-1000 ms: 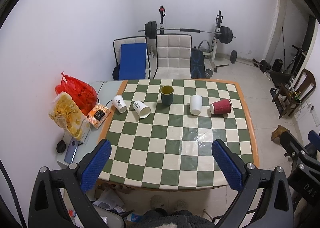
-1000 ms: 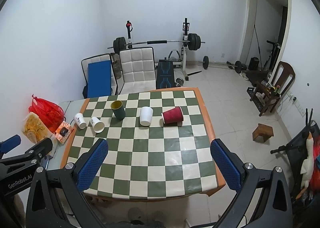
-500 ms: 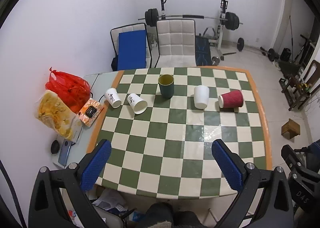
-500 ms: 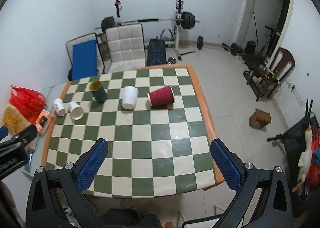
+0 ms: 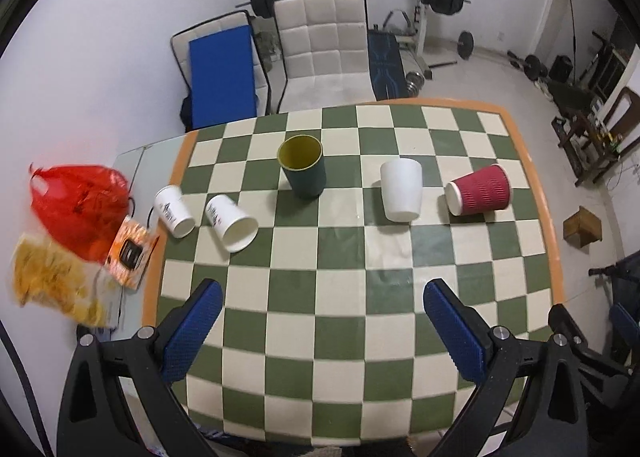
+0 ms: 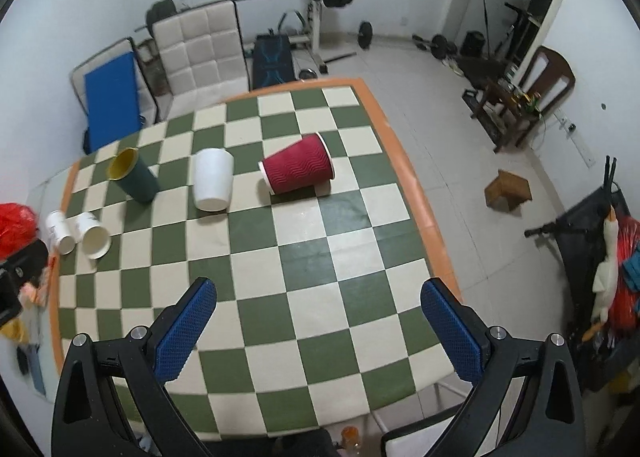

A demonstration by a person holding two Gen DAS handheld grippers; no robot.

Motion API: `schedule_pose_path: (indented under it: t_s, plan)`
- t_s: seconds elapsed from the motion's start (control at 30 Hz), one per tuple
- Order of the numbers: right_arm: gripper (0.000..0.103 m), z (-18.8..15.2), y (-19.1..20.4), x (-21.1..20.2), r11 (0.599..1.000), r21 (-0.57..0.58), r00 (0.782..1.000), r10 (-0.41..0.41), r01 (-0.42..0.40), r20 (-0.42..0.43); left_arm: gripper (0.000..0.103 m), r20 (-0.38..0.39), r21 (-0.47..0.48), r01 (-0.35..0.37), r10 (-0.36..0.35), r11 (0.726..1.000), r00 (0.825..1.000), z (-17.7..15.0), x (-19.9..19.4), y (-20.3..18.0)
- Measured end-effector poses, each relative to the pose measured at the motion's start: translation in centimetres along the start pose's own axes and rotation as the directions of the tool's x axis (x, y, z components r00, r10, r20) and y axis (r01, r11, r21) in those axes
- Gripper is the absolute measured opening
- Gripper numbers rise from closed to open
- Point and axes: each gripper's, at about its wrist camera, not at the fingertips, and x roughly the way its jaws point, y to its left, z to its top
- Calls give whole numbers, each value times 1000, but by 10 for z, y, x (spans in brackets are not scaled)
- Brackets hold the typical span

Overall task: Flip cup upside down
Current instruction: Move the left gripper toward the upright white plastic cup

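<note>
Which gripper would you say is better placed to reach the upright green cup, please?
Left, probably. The green cup sits near the centre ahead of the open left gripper, but far off to the left of the open right gripper.

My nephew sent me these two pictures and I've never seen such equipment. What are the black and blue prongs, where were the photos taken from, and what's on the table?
Each picture comes from a camera on a hand-held gripper, looking along its two blue-padded fingers. One shows the left gripper, the other the right gripper; both are open and hold nothing. On the checkered table are five cups: a green cup standing upright, a white cup upside down, and a red cup and two small white cups lying on their sides.
</note>
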Motion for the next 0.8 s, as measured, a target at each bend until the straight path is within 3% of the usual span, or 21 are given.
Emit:
schedule_pose_path:
  t_s: [0.47,0.67,0.8]
  plan:
    - [103,42,43,143,996,20,985,-77,82,-157,103,-158,54,30,-21,998,987,65,141,-12]
    - [103,48,51,197,993,-6,960,-115,118,-253,103,-283,30,110,-97,994,954,91,198,-25]
    - [103,47,54,223,991,-21,941,-134,134,-309,103,-365,-13,180,-173,984,915,110,231,-39]
